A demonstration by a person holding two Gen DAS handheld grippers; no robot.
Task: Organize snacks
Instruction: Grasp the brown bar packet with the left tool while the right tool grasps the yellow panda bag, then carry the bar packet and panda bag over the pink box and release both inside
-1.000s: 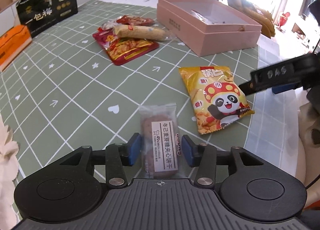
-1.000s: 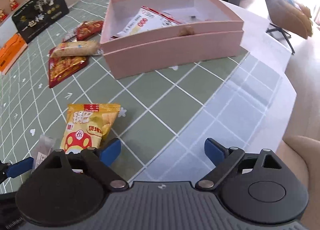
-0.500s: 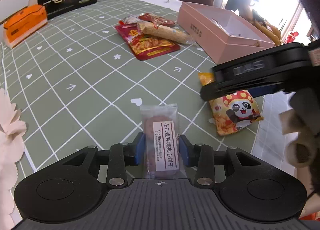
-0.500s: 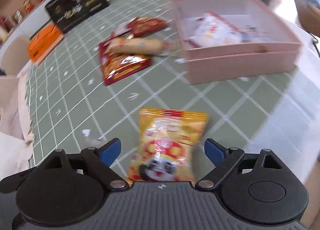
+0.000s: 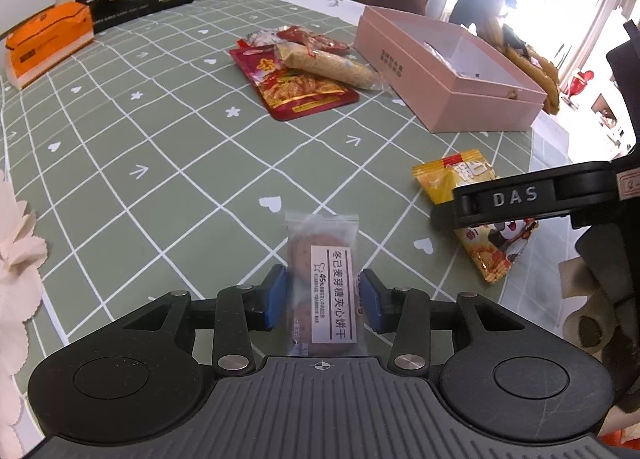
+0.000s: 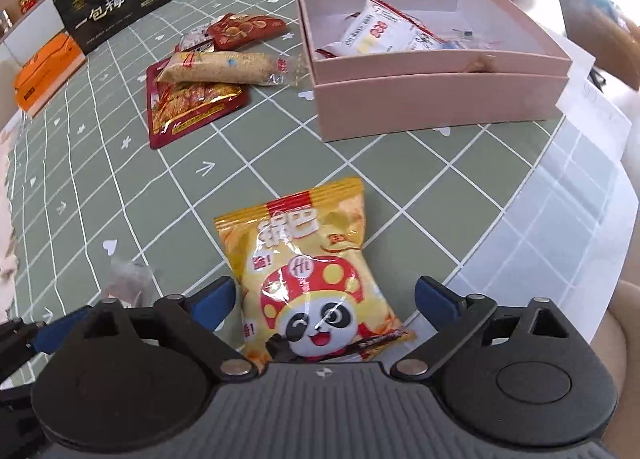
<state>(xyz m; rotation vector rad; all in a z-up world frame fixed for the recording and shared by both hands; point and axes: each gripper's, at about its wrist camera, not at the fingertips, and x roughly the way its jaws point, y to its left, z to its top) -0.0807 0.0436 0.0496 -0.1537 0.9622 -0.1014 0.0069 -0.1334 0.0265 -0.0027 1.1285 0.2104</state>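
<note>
The left gripper straddles the clear biscuit packet, jaws easing apart. The right gripper, widening, now frames the yellow panda bag untouched; earlier it sat off-centre.

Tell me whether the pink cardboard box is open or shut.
Open: the pink cardboard box has no lid on, and a white snack packet lies inside.

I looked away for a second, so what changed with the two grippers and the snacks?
The right gripper swung left over the yellow panda bag, its jaws opening, nothing gripped. The left gripper narrowed around the clear biscuit packet; its jaws are now opening. Both snacks, the red pile and pink box stayed put.
</note>
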